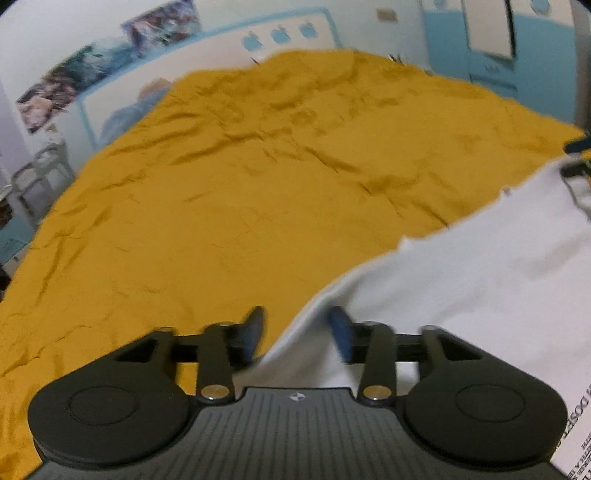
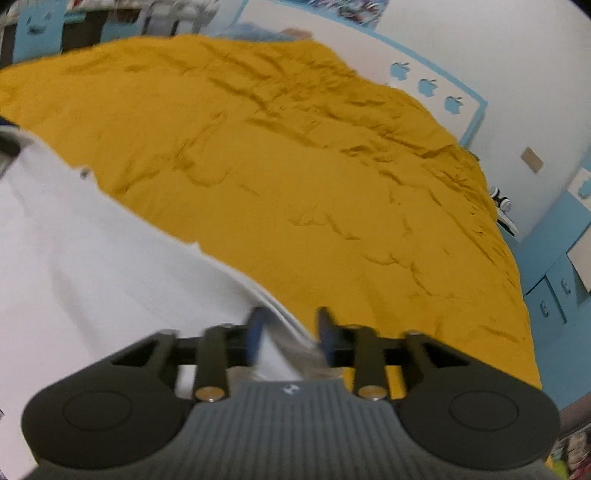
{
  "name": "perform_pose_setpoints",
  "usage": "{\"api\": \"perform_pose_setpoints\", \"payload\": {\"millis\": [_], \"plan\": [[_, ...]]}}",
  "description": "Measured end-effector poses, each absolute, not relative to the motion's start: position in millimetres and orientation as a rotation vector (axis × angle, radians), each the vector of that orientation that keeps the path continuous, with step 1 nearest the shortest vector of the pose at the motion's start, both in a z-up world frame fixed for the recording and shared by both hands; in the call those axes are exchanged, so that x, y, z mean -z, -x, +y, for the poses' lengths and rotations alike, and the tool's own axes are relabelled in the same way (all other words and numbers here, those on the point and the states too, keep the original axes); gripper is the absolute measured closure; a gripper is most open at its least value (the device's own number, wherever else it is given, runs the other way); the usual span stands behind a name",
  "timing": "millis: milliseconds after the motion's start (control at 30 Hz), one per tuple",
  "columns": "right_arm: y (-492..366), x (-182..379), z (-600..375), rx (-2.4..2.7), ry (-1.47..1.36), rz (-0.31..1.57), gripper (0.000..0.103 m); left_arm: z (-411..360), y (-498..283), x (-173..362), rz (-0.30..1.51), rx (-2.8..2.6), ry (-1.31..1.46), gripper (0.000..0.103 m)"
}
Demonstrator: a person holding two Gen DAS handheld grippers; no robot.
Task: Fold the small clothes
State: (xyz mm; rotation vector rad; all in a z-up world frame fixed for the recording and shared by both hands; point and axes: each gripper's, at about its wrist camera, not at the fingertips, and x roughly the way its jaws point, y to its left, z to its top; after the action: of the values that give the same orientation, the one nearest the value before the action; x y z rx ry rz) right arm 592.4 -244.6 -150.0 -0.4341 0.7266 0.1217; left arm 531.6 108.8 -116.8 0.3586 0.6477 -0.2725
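Observation:
A white garment (image 1: 480, 280) with black printed text at its lower right lies on a mustard-yellow bedspread (image 1: 240, 177). My left gripper (image 1: 297, 328) is open, its blue fingers (image 1: 341, 332) either side of the garment's left corner. The same garment (image 2: 92, 266) fills the left of the right wrist view. My right gripper (image 2: 290, 330) is open around the garment's right corner, blue fingertips (image 2: 325, 326) apart, the cloth edge between them. The other gripper shows at the far edge of each view. Both views are motion-blurred.
The yellow bedspread (image 2: 314, 177) covers the whole bed. A white headboard with blue apple shapes (image 1: 280, 35) stands at the far end. Blue drawers (image 2: 554, 295) stand to the right, a small white table (image 1: 40, 177) to the left. Posters (image 1: 110, 62) hang on the wall.

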Motion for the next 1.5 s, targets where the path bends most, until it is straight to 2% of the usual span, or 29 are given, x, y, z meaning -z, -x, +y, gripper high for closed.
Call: {"api": "perform_pose_setpoints", "payload": {"millis": [33,67,100,367,433,467,533,567,600,633,667,867,1067,1133,1200,1233,1267,1300,1500], "plan": [[-591,146,-249,-0.115,0.402,0.716,0.057,116,-531,111,0.630,0.251,-0.332,0.030],[-588,141,-254,-0.109,0.370,0.708,0.052,126,-529,105,0.615,0.237,-0.284,0.029],[-587,137,-260,-0.110,0.322,0.707,0.050,137,-528,101,0.613,0.236,-0.222,0.029],[-594,152,-317,-0.041,-0.046,0.809,0.051,200,-540,126,0.793,0.192,0.195,0.029],[-599,162,-335,-0.020,-0.192,0.830,0.053,210,-544,136,0.825,0.179,0.292,0.038],[-602,166,-343,-0.018,-0.255,0.836,0.059,213,-545,138,0.824,0.183,0.326,0.042],[-604,173,-352,-0.031,-0.366,0.830,0.066,215,-546,141,0.810,0.186,0.360,0.062],[-606,176,-354,-0.039,-0.405,0.826,0.072,216,-547,140,0.801,0.185,0.367,0.071],[-608,178,-353,-0.045,-0.427,0.824,0.086,217,-549,140,0.789,0.191,0.371,0.089],[-610,180,-352,-0.060,-0.447,0.823,0.093,217,-549,138,0.775,0.189,0.373,0.092],[-610,181,-351,-0.075,-0.461,0.822,0.094,216,-549,136,0.760,0.195,0.375,0.094],[-590,152,-343,-0.087,-0.392,0.715,0.098,204,-538,109,0.621,0.198,0.285,0.095],[-608,149,-339,-0.023,-0.333,0.726,0.098,180,-567,123,0.685,0.171,0.216,0.095],[-614,159,-339,-0.002,-0.331,0.761,0.098,179,-568,131,0.724,0.154,0.199,0.085],[-613,167,-341,0.005,-0.330,0.794,0.092,181,-564,133,0.749,0.113,0.170,0.080],[-610,167,-341,0.016,-0.328,0.802,0.087,185,-558,130,0.747,0.108,0.167,0.070],[-607,166,-342,0.028,-0.322,0.798,0.074,190,-551,126,0.739,0.109,0.167,0.065],[-603,163,-345,0.033,-0.320,0.792,0.066,194,-544,120,0.730,0.108,0.167,0.060],[-545,132,-356,-0.006,-0.342,0.834,0.068,217,-492,91,0.782,0.171,0.197,0.057]]}}
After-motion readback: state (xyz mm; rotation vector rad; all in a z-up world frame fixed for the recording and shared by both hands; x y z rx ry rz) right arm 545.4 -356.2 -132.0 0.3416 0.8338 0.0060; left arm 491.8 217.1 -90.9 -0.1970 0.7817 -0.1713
